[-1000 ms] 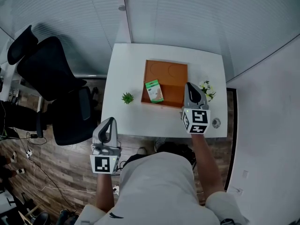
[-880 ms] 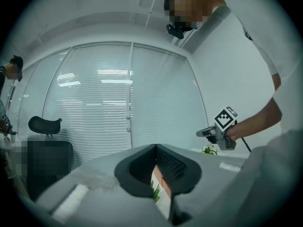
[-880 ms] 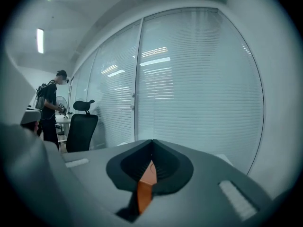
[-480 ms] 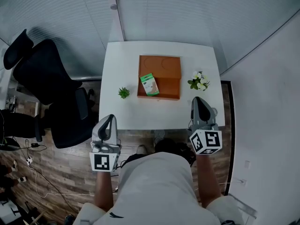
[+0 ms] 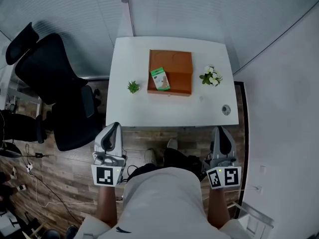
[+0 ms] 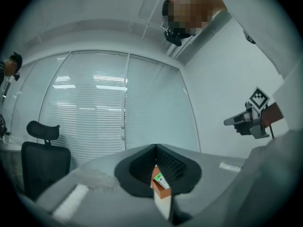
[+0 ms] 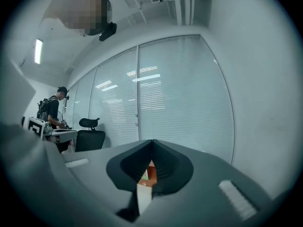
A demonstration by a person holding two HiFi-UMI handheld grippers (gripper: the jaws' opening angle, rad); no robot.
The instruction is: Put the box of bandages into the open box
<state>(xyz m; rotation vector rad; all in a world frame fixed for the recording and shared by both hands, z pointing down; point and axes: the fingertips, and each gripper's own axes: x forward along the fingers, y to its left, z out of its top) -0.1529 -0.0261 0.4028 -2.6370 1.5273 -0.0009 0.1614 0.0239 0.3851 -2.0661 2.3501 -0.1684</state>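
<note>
The open orange box sits in the middle of the white table. A green-and-white box of bandages lies inside it, toward its left front. Both grippers hang off the table near my body, above the wooden floor. My left gripper is shut and empty. My right gripper is also shut with nothing in it. In the left gripper view the jaws meet, and the bandage box shows far off through the slit below them. The right gripper view shows only a sliver of the orange box.
On the table stand a small green plant left of the box, white flowers to its right, and a small round object near the right front corner. A black office chair stands left of the table. Cables lie on the floor.
My right gripper has drawn back from the orange box's front right edge, off the table and down beside my body. The left gripper has hardly moved. The bandage box stays in the orange box.
</note>
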